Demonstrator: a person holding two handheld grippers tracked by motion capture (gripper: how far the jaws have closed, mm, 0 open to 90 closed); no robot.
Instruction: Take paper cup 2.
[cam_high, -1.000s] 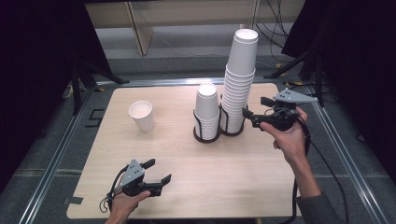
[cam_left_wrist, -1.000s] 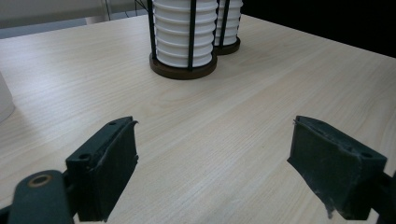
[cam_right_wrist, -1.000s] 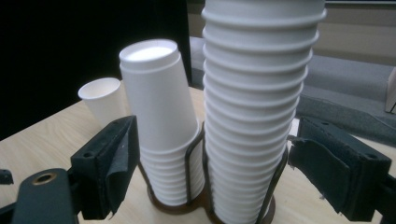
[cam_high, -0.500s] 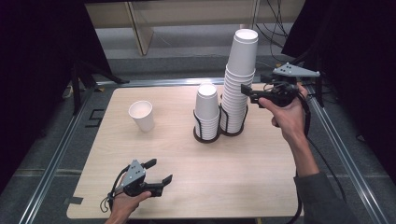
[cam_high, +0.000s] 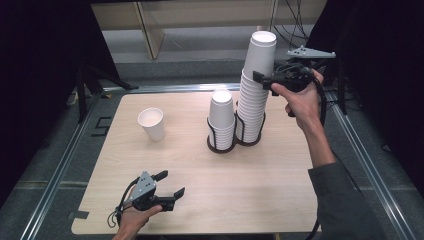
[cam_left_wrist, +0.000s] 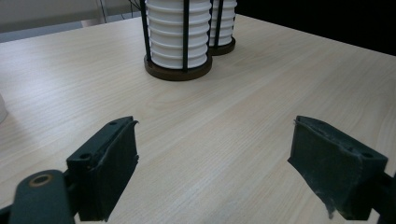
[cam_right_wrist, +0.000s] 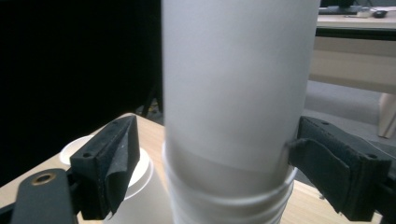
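Right gripper (cam_high: 261, 78), jaws spread around the top paper cup (cam_high: 262, 50) of the tall stack (cam_high: 254, 102), ready to lift; left gripper (cam_high: 169, 189) resting spread, near edge.

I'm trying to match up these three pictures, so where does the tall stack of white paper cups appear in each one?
High view: the tall stack of white paper cups rises right of centre, its top between the right gripper's jaws.
Left gripper view: its bottom cups sit at the top edge, behind the shorter stack.
Right gripper view: it stands close up at centre, between the jaws.
Shared landmark: the shorter white cup stack beside it.
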